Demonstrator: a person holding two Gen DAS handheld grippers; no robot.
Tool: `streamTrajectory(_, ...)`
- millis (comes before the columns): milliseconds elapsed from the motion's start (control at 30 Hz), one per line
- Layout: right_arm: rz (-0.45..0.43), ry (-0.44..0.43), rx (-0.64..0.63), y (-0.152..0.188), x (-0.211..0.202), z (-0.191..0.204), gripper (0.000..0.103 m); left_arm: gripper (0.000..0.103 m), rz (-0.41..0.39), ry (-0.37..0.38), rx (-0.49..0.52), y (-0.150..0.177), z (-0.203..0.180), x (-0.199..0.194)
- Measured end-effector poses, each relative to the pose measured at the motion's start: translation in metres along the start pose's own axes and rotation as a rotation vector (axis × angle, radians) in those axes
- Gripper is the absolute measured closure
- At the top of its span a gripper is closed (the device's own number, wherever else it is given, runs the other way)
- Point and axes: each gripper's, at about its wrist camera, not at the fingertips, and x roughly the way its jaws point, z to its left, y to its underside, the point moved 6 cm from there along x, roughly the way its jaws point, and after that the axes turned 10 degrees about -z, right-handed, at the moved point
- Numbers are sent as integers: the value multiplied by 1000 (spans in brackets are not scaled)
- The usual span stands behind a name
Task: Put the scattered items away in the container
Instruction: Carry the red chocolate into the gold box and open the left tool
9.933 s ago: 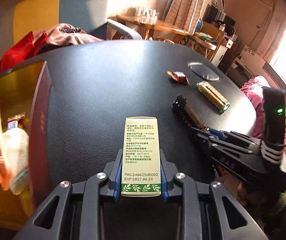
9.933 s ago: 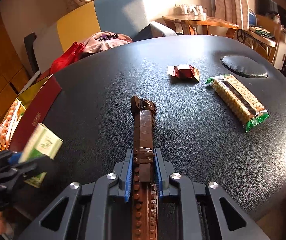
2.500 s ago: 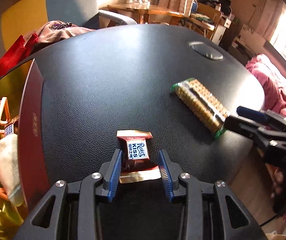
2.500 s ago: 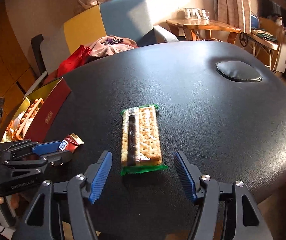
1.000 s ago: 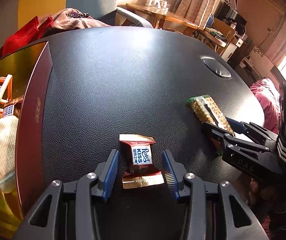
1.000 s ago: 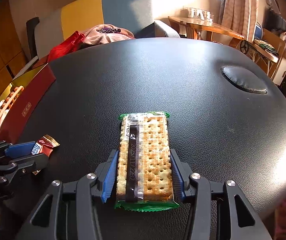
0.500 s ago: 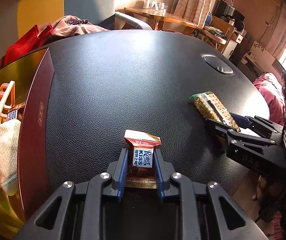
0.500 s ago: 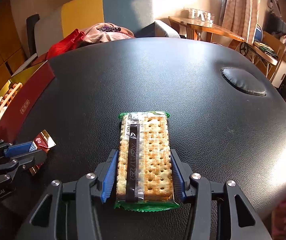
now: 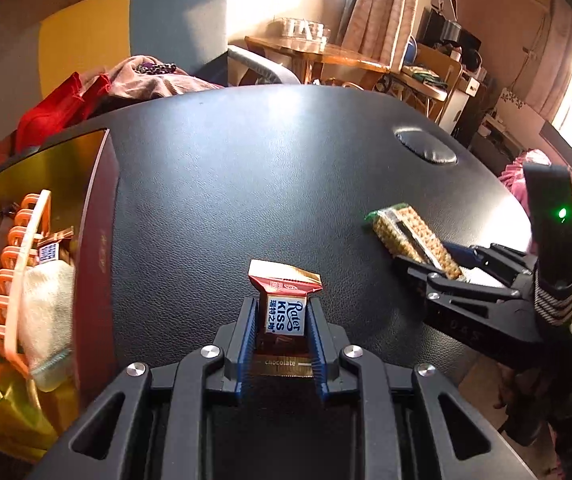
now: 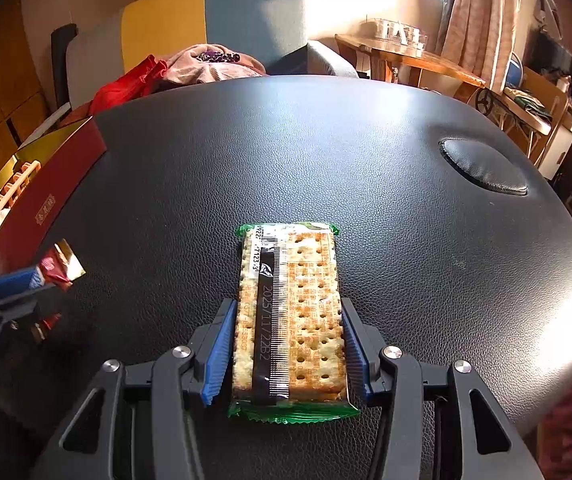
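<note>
My left gripper (image 9: 281, 312) is shut on a red and gold chocolate candy (image 9: 283, 312) and holds it tilted up off the black table (image 9: 269, 168). It also shows in the right wrist view (image 10: 59, 268). My right gripper (image 10: 288, 320) is shut on a green-wrapped cracker pack (image 10: 290, 308), which also shows in the left wrist view (image 9: 412, 236). The red and gold box (image 9: 93, 240) stands at the table's left edge and holds an orange rack (image 9: 13, 264) and a white cloth (image 9: 45, 312).
A round black pad (image 10: 482, 166) is set into the table at the far right. A yellow and blue chair (image 10: 213, 20) with clothes (image 10: 205, 62) stands behind the table. A wooden side table (image 9: 318, 50) is further back.
My left gripper has lifted the candy off the table after closing on it. My right gripper stays closed on the cracker pack, which has hardly moved.
</note>
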Motion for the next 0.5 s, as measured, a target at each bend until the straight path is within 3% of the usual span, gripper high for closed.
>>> streamTrajectory(167,0,11,-13,0,0,2,53,79,-57,-26,-50,-15,24,-25)
streamTrajectory(500,3,36,-26,-1,0,5,53,79,-131,-205,-205,-33,135,-76)
